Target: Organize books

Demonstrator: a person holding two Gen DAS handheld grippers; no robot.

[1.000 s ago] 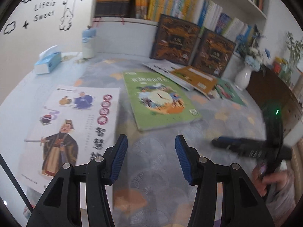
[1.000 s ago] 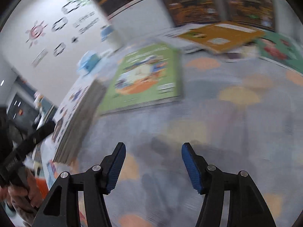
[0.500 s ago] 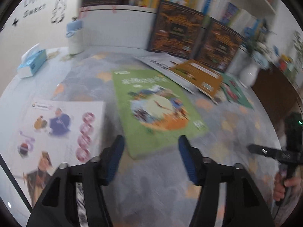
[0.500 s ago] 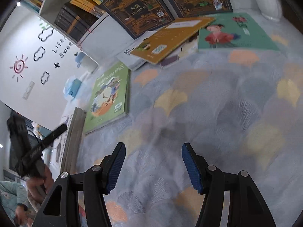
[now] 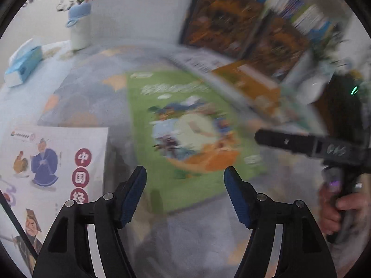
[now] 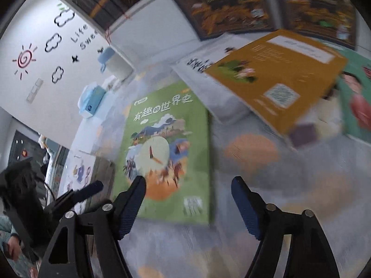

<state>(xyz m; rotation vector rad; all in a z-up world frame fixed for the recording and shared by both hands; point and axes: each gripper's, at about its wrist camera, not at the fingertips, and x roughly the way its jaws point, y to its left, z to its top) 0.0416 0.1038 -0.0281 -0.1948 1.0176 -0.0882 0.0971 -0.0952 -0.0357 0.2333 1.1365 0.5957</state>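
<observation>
A green picture book (image 5: 185,127) (image 6: 167,150) lies flat on the patterned rug. My left gripper (image 5: 184,171) hovers over its near edge, open, with nothing between the fingers. My right gripper (image 6: 187,180) hangs above the book's near right corner with its jaws opening and nothing between them. To the left lies a stack topped by a white book with cartoon figures (image 5: 53,162) (image 6: 78,173). An orange book (image 6: 273,76) (image 5: 250,85) rests on a white one (image 6: 208,58), beside a teal book (image 6: 357,97).
Two dark ornate books (image 5: 220,20) (image 6: 227,2) lean against the bookshelf at the back. A blue tissue box (image 5: 23,67) (image 6: 91,99) and a white bin with a blue lid (image 5: 80,27) stand at the far left. A hand (image 5: 338,208) grips the other tool's handle at right.
My left gripper opened wider and moved forward over the green book. My right gripper swung left from the orange and teal books to the green one, and its jaws widened.
</observation>
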